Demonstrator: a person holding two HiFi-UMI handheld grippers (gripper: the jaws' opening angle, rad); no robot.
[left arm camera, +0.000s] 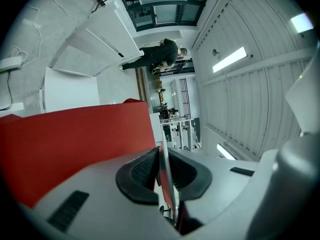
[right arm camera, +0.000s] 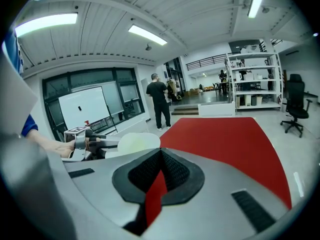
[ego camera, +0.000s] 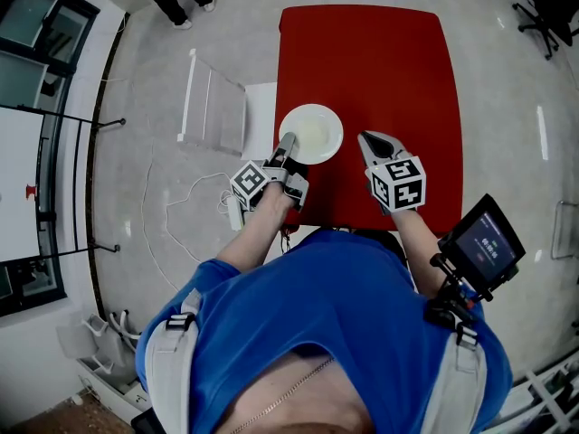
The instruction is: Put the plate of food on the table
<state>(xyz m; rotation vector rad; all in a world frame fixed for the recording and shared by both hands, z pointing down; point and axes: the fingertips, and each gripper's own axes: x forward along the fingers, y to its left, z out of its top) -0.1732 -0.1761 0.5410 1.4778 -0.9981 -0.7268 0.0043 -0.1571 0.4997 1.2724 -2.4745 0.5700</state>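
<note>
Head view, plate (ego camera: 311, 134): white with pale food, over the near left part of the red desk (ego camera: 389, 61).
Head view, left hand-held gripper (ego camera: 286, 146): at the plate's near-left rim.
Head view, right hand-held gripper (ego camera: 369, 140): just beside the plate, apart from it.
Left gripper view, jaws: clamped on the plate's thin rim, seen edge-on.
Right gripper view, jaws: tips together, nothing between them; plate at left.

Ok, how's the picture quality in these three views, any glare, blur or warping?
Head view: strong fisheye bend, the plate washed out nearly white, glare streaks on the floor. Left gripper view: rolled sideways, dark corners, plate rim soft up close. Right gripper view: ceiling lights blown out, shelves bowed.
</note>
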